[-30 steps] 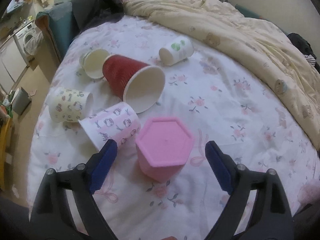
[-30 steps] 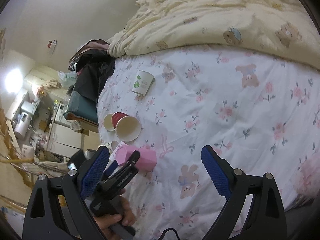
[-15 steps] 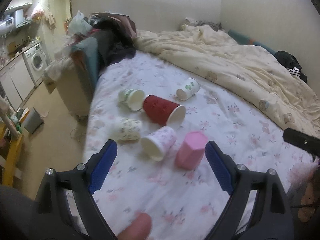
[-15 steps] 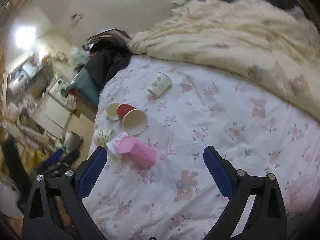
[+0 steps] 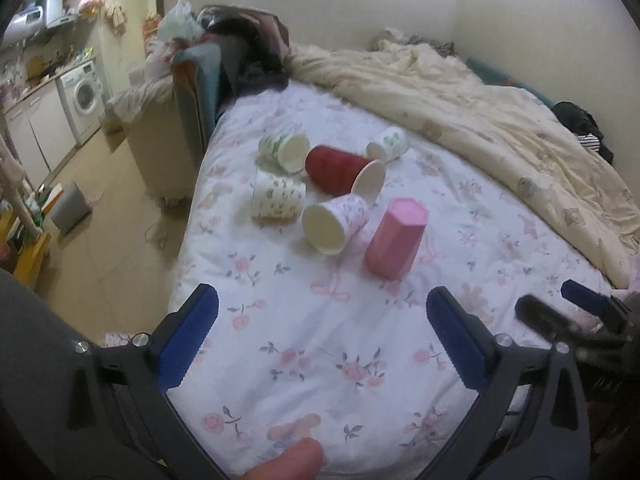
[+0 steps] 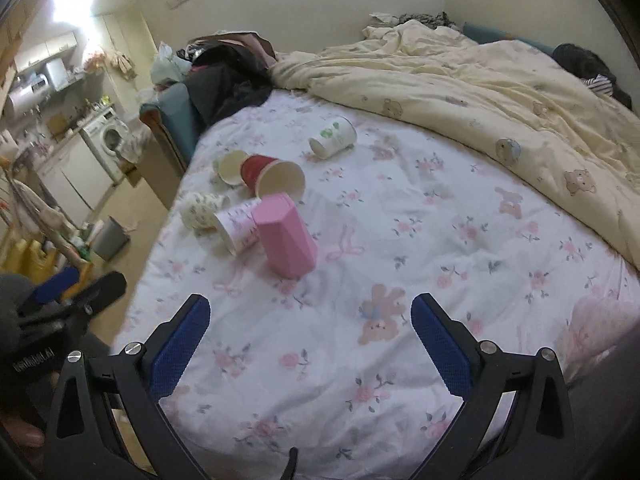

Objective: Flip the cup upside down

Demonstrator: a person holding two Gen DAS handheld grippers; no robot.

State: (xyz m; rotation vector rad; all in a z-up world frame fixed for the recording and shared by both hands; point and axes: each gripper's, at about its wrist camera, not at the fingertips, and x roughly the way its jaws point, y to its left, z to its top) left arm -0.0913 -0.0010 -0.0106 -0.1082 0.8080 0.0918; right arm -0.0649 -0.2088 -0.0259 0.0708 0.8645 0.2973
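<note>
**Pink cup upside down on bed, both jaws wide and empty**

Pink cup [image 5: 395,239] [image 6: 286,235] at frame centre, mouth down on the floral bed sheet [image 5: 320,340] [image 6: 400,280], slightly tilted, closed base up. Just left of it, touching or nearly so: pink-patterned paper cup [image 5: 336,222] [image 6: 239,224] on its side. Above, red cup [image 5: 344,171] [image 6: 272,178], also on its side. Left gripper [image 5: 322,342] low in frame, jaws spread wide, holding nothing. Right gripper [image 6: 310,344] likewise, well apart from the cups.

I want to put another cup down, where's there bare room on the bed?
Free: floral sheet between pink cup and cream duvet, and near both grippers. Crowded: the paper cups around the red cup by the bed's edge.
</note>
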